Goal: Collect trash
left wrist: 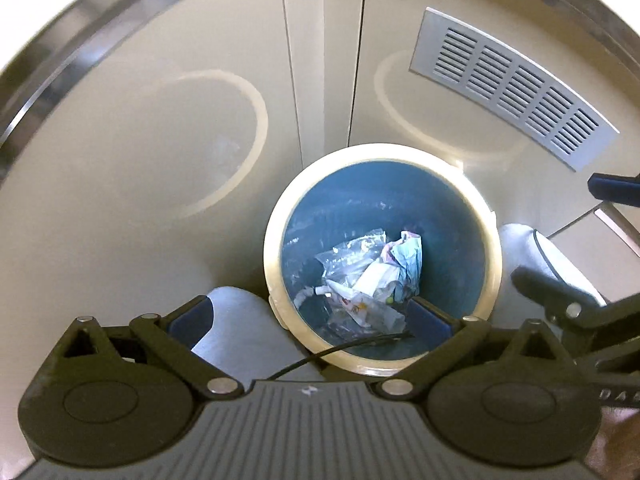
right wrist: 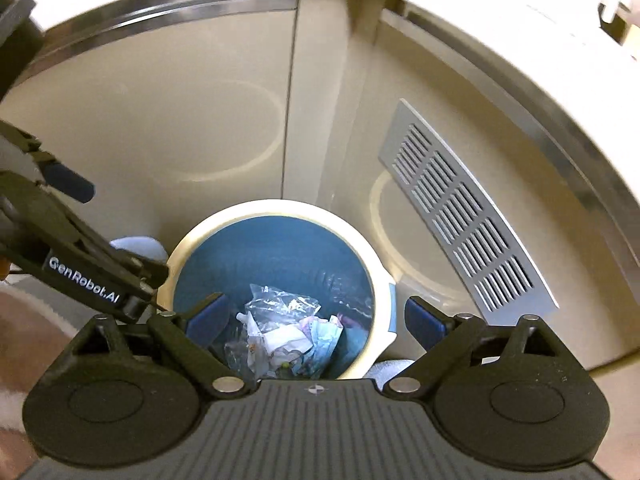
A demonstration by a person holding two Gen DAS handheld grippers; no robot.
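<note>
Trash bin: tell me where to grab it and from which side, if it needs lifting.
Take the trash bin by its cream rim, coming straight down from above. It stands upright with its round mouth open, so one finger can probably slip inside the blue wall and one outside. The near rim looks easiest; the far side sits close to the cabinet doors. Crumpled wrappers lie low inside, clear of the rim.

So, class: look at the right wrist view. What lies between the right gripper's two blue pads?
Between the pads of the right gripper, which grip nothing, the right wrist view shows the bin below, with crumpled trash inside it.
</note>
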